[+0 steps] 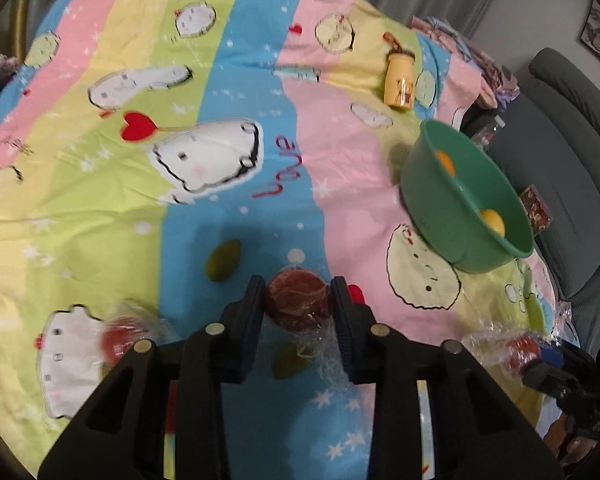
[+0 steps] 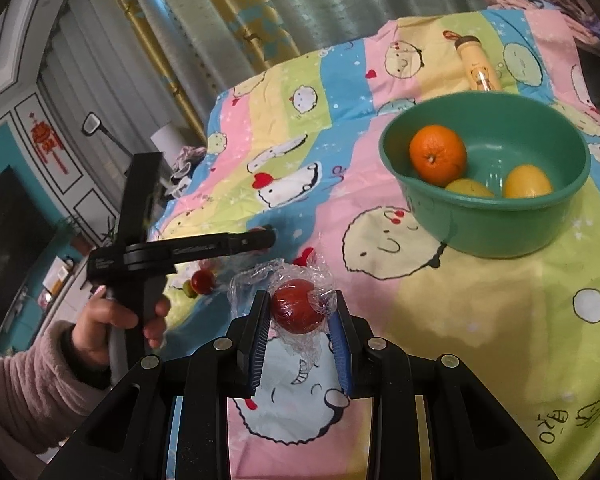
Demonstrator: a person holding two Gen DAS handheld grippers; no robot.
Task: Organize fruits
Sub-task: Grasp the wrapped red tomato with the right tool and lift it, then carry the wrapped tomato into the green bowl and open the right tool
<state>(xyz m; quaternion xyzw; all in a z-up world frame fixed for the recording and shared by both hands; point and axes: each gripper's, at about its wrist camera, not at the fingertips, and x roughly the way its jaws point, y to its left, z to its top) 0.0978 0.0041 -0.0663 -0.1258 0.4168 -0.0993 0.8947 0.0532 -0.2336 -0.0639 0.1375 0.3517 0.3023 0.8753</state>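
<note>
Plainly, both grippers' jaws grip wrapped red fruits (image 1: 297, 299) (image 2: 298, 307), film blurring their skins.

Legible text is limited. The cartoon-print bedsheet (image 1: 228, 80) carries the red handwritten word "Love" (image 1: 278, 168), seen inverted in the left wrist view, beside a white cartoon figure. In the right wrist view the same sheet shows dark scribbled characters (image 2: 568, 420) near its lower right edge, not readable with certainty. The side of the left tool (image 2: 192, 250) bears embossed lettering, too blurred to read.
</note>
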